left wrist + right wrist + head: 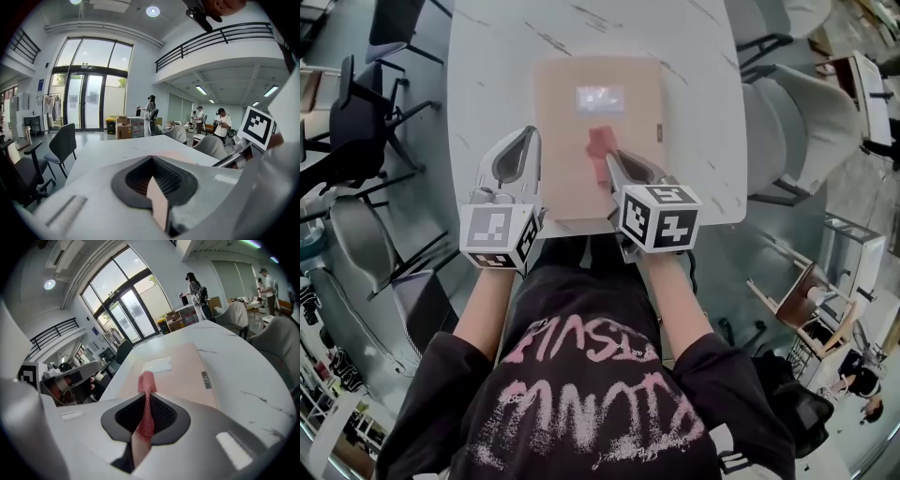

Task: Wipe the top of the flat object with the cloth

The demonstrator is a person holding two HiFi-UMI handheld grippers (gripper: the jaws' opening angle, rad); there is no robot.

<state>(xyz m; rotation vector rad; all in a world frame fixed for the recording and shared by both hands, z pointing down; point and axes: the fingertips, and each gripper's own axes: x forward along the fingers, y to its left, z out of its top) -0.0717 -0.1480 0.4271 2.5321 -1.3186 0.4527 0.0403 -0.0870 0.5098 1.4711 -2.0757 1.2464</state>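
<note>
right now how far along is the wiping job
Done: the red mesh cloth is clamped in the right tongs, over the flat beige rectangular board. In hand: the cloth sits at the board's middle; contact isn't clear. Left: wiping the whole top, no wiped trace shows. The left tongs, shut, lie at the board's left edge.

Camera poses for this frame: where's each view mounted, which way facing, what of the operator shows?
Head view: on the head, facing steeply down at table, flat object, left hand-held gripper, right hand-held gripper; forearms and shirt show.
Left gripper view: on the left one, looking along its shut jaws across the table toward glass doors; right one's marker cube shows.
Right gripper view: on the right one, looking along the flat object; its jaws pinch the cloth.
Shared: head and right gripper views both show the cloth.
</note>
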